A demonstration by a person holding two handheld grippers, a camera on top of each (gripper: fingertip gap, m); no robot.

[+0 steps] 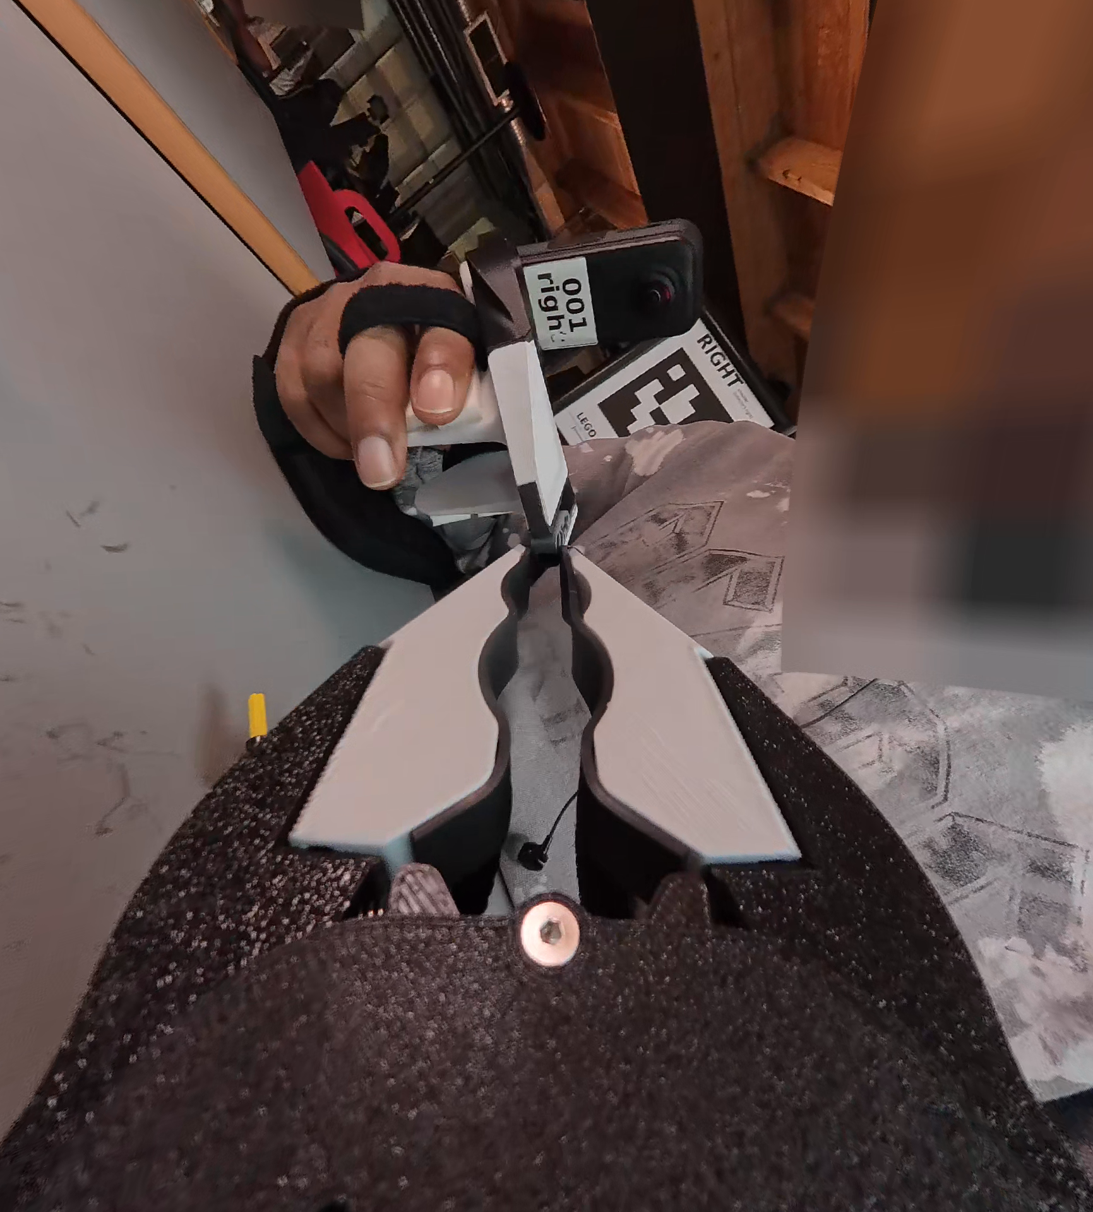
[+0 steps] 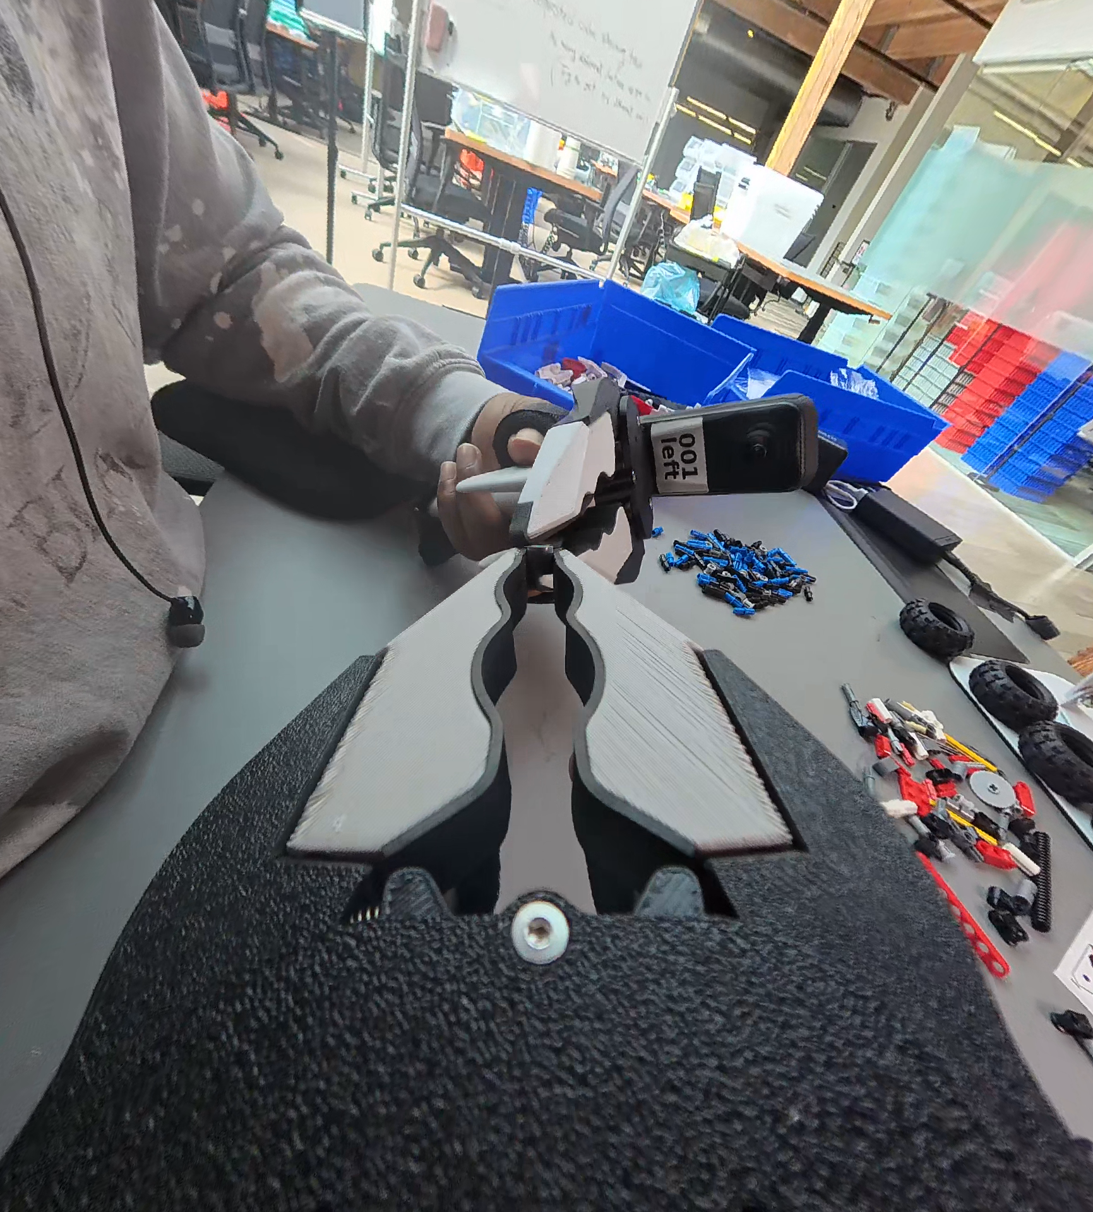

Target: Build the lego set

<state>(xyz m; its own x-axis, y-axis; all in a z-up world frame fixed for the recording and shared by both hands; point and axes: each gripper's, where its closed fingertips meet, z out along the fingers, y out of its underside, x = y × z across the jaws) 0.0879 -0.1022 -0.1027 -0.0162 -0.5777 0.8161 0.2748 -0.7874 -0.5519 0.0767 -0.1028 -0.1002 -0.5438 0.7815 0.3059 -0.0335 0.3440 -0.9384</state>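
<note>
The two grippers meet tip to tip above the grey table (image 2: 281, 629). In the right wrist view, the right gripper (image 2: 540, 564) has its fingers closed on a small black lego piece (image 2: 540, 580), and the tips of the left gripper (image 2: 547, 541) come at the same piece from the other side. In the left wrist view, the left gripper (image 1: 547, 557) is also pressed together at its tips around a small black part (image 1: 547, 544), where the right gripper (image 1: 550, 525) touches it; I cannot tell which gripper carries the piece.

To the right on the table lies a heap of red, black, grey and white lego parts (image 2: 950, 787), and beside it a row of black tires (image 2: 1068, 761). A little farther is a pile of small blue and black pins (image 2: 737, 570).

Behind the left gripper stand blue bins (image 2: 629, 334). The nearest bin holds some small pale and red pieces (image 2: 573, 374); the next bin (image 2: 858, 406) holds clear bags, but their content is too small to tell. Far behind the glass wall are stacks of red and blue bins (image 2: 1016, 393).
</note>
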